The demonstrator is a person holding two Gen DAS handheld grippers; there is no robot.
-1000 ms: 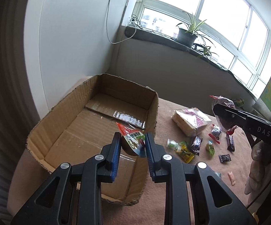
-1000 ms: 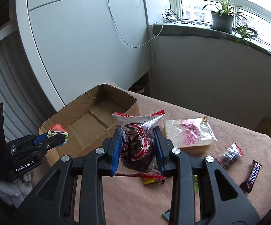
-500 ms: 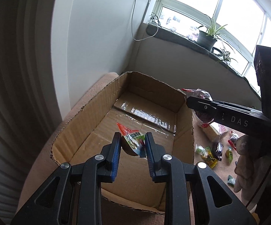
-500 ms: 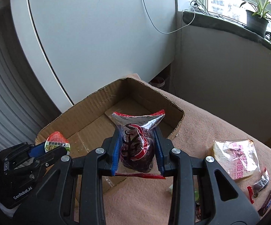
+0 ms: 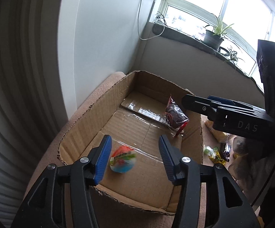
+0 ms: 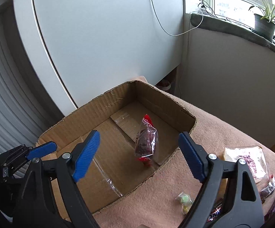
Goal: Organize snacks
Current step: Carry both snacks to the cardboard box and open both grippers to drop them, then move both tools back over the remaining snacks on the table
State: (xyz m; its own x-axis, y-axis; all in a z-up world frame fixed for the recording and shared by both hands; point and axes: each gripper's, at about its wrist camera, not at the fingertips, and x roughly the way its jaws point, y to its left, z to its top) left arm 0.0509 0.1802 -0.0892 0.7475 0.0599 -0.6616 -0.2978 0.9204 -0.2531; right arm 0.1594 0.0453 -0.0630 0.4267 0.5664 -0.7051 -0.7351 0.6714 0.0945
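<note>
An open cardboard box [image 5: 80, 125] [image 6: 166, 102] sits on the pink-covered table. My left gripper [image 5: 134, 159] hovers over its near end, jaws opening; a small red, green and white packet [image 5: 123, 158], blurred, is loose between them, touching neither pad. My right gripper [image 6: 139, 155] hangs above the box, jaws opening wide; the clear bag of dark red snacks [image 6: 146, 142] [image 5: 175, 114] is free of its pads, down inside the box. The left view shows the right gripper [image 5: 185, 98] entering from the right, and the left gripper [image 6: 50, 144] pokes in at the right view's lower left.
Loose snacks lie on the cloth right of the box: a clear pink-printed bag [image 6: 247, 163], a green candy [image 6: 184, 199], chocolate bars [image 6: 216, 211], green and dark wrappers [image 5: 213, 153]. A white cabinet wall [image 6: 99, 38] stands behind the box. Potted plants [image 5: 213, 38] line the windowsill.
Both grippers have opened and let go. The small packet has dropped out from between the left pads, and the dark red bag has fallen from the right pads into the box.
</note>
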